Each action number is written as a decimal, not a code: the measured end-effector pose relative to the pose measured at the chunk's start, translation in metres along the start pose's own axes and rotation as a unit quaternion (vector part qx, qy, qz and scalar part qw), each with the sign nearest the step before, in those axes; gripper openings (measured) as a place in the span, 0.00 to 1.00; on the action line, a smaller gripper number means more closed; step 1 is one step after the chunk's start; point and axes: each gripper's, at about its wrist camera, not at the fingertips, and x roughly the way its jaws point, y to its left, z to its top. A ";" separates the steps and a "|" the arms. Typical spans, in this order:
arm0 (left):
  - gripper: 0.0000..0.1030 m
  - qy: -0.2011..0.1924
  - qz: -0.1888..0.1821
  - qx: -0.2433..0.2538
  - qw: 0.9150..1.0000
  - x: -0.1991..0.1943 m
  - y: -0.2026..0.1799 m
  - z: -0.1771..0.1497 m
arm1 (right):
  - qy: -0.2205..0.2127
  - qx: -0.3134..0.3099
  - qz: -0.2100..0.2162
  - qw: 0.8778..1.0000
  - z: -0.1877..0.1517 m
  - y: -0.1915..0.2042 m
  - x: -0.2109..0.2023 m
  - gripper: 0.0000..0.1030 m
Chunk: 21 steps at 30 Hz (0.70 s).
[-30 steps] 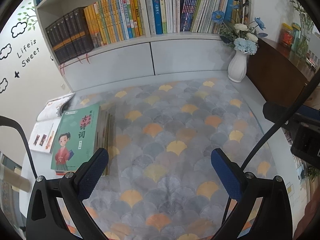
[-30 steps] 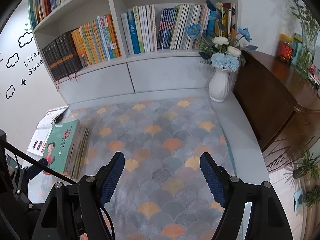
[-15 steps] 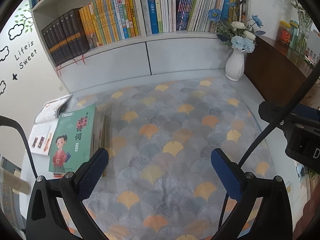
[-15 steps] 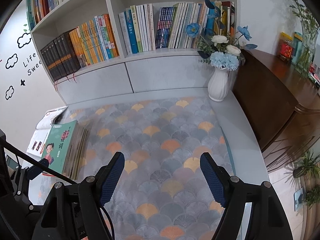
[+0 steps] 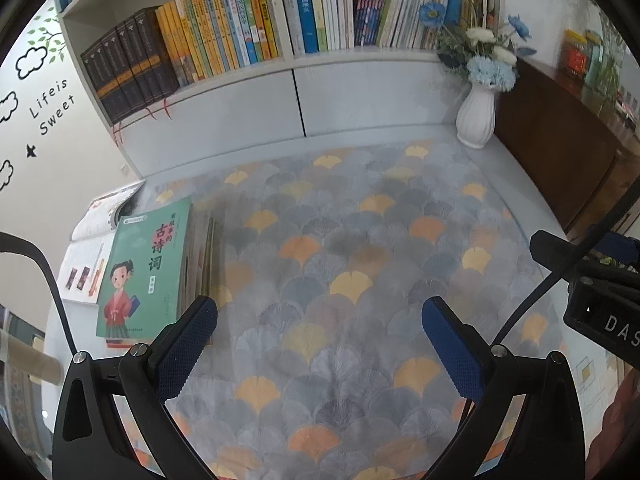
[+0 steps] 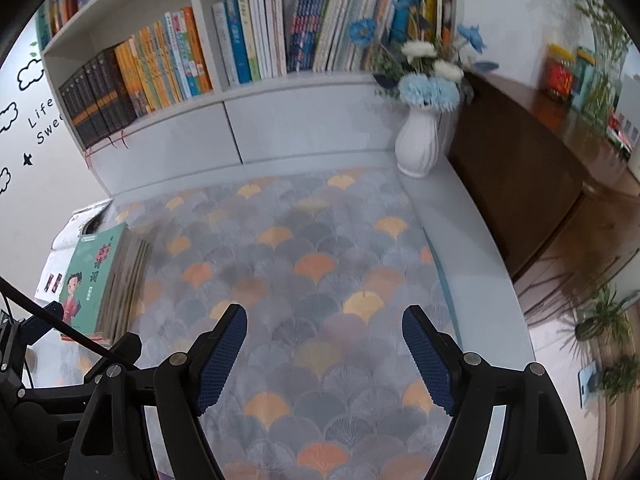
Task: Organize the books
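Both grippers hung empty, jaws wide apart. Book stack [image 5: 148, 264] lay flat on the patterned mat [image 5: 360, 280], just ahead-left of the left gripper [image 5: 320, 320] and far left of the right gripper [image 6: 324, 332]. Its long axis ran away from the grippers, so the left was nearer.

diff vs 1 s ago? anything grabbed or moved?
Nothing grabbed or released. Both views shifted slightly, so both grippers drifted: the green book on its stack sits a bit lower in each view. Left gripper and right gripper remain open and empty. The stack, shelf books and white vase have not moved.
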 end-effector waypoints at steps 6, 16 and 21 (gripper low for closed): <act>0.99 0.016 0.006 0.008 1.000 0.014 -0.006 -0.006 | 0.003 -0.010 -0.006 1.000 -0.009 0.002 0.013 0.76; 0.99 0.061 0.039 0.006 0.997 0.061 0.003 -0.033 | 0.040 -0.025 0.001 0.999 -0.044 0.013 0.064 0.76; 0.99 0.093 0.004 -0.032 0.995 0.094 0.029 -0.043 | 0.060 0.000 -0.005 0.998 -0.062 0.016 0.091 0.76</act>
